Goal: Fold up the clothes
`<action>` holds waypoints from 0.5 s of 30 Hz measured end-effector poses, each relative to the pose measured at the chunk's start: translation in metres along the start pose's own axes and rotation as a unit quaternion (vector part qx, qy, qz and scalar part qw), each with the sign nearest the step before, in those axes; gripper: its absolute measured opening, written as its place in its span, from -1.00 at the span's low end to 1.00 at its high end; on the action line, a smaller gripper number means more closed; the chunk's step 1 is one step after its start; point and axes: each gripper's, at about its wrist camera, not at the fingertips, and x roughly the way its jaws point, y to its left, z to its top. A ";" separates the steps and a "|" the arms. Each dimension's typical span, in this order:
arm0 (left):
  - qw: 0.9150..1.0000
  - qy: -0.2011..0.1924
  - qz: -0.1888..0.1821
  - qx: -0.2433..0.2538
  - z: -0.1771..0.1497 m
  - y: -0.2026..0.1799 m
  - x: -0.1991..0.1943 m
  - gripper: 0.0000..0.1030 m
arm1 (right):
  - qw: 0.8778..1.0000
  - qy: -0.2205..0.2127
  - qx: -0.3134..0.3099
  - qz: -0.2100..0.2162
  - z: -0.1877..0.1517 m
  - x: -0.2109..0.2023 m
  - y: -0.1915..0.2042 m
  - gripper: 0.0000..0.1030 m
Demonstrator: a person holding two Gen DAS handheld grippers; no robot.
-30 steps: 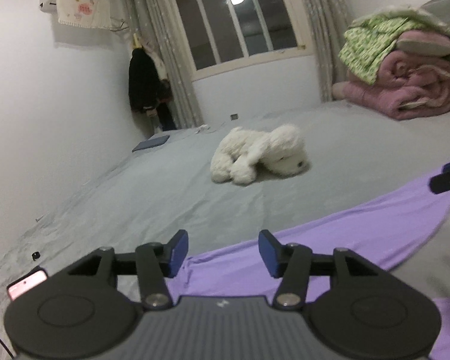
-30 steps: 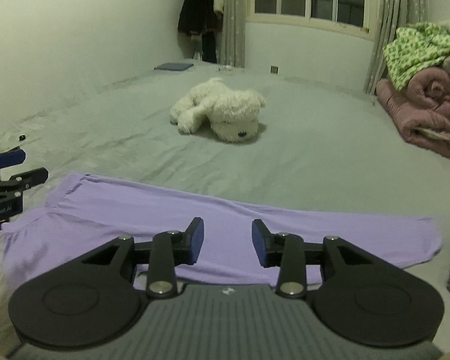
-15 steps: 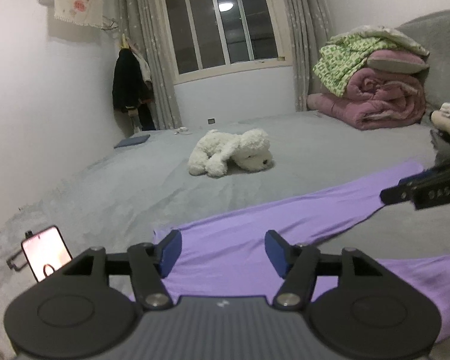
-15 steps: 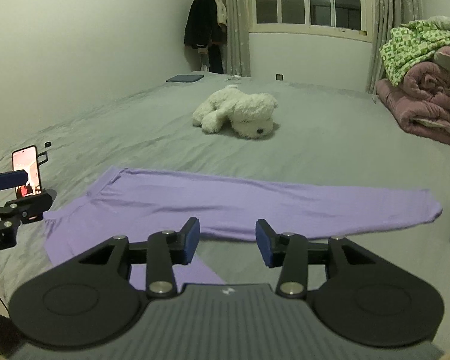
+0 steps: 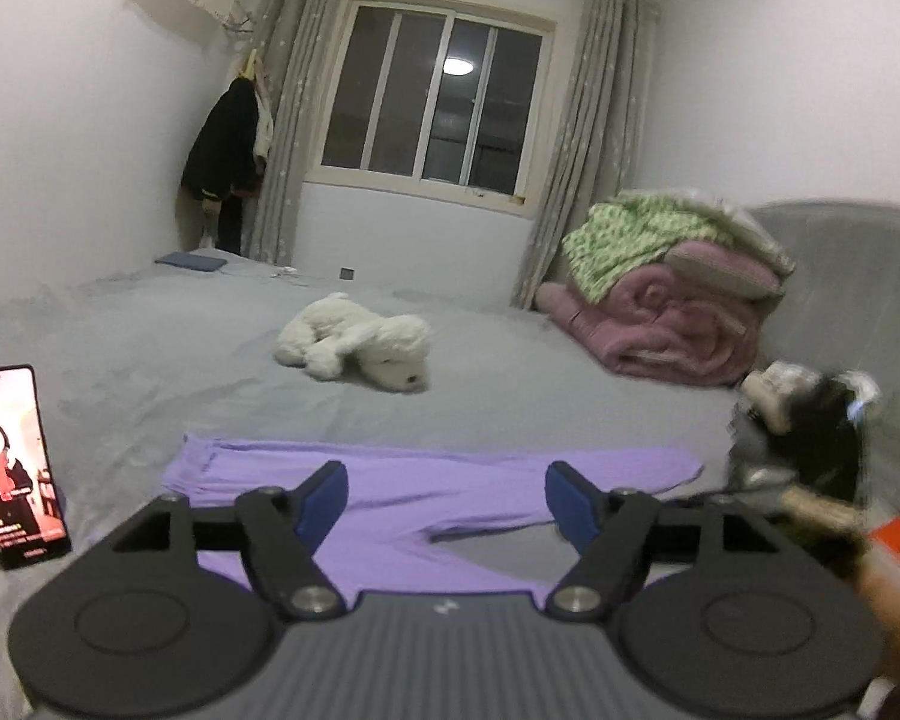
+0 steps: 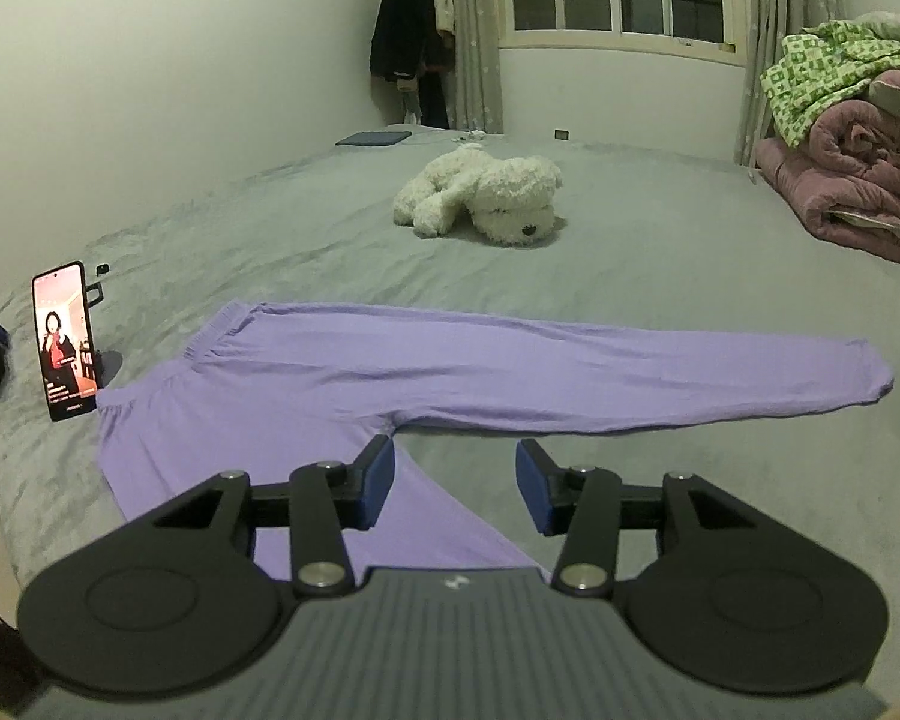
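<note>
Both grippers pulled back and up from the trousers since a second ago; left gripper (image 5: 446,501) and right gripper (image 6: 455,485) jaws spread, holding nothing. Purple trousers (image 6: 354,372) lie flat on the grey bed (image 6: 660,252), legs apart. Phone (image 6: 63,341) just beside the waistband, white plush dog (image 6: 486,195) well beyond.

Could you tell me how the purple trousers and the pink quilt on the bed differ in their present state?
The purple trousers lie spread flat in a single layer with the legs apart, while the pink quilt is rolled into a thick bundle. The trousers lie near both open grippers, the left gripper and the right gripper; the quilt sits at the far side by the curtain. Nothing rests on the trousers, whereas green patterned bedding is piled on the quilt. Both rest on the grey bed.
</note>
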 end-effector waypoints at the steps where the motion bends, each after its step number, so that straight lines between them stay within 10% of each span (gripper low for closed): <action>1: 1.000 -0.003 -0.009 -0.005 0.005 -0.005 -0.005 0.47 | 1.000 -0.001 -0.001 0.000 0.001 -0.002 0.001 -0.03; 15: 0.996 -0.018 -0.085 -0.023 0.038 -0.047 -0.047 0.98 | 0.999 -0.025 -0.029 -0.002 0.025 -0.048 0.010 0.15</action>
